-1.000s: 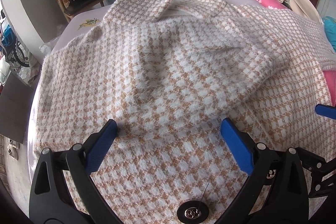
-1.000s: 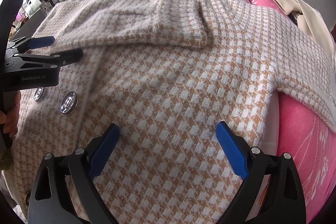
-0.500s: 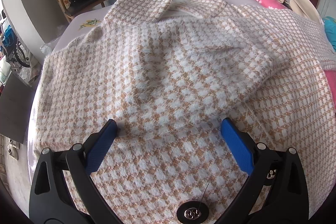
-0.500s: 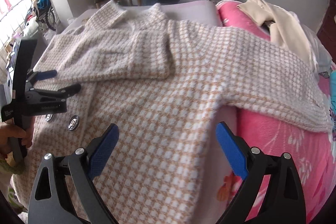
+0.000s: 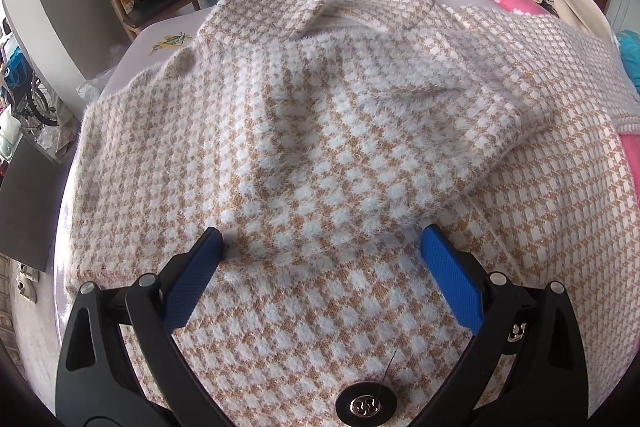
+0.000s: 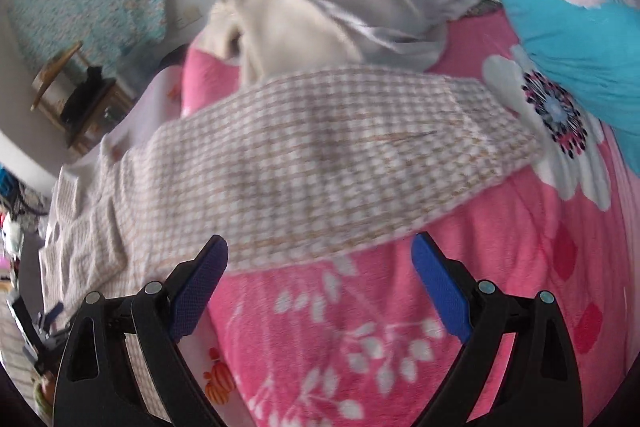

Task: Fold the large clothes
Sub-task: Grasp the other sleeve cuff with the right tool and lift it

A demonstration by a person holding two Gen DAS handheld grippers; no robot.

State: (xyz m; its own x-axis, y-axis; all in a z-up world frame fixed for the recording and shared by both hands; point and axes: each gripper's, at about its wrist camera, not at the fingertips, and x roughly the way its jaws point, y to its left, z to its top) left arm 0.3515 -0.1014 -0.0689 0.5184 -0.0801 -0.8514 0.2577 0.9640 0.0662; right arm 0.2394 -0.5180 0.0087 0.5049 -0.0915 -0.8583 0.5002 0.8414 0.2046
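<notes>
The houndstooth coat lies spread on the bed, one sleeve folded across its chest, the other sleeve stretched over the pink blanket. Left gripper hovers released above the coat; right gripper gapes empty beside the sleeve.

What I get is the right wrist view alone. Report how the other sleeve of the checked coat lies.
Observer: The folded sleeve lies across the front of the fluffy tan-and-white checked coat, its cuff pointing toward the outstretched sleeve's side.
Operator: Give me the left hand-held gripper's state.
Observer: The left hand-held gripper is open over the coat's front, clamping nothing.
Operator: Now the collar.
Observer: The collar lies spread open at the far end of the coat.
</notes>
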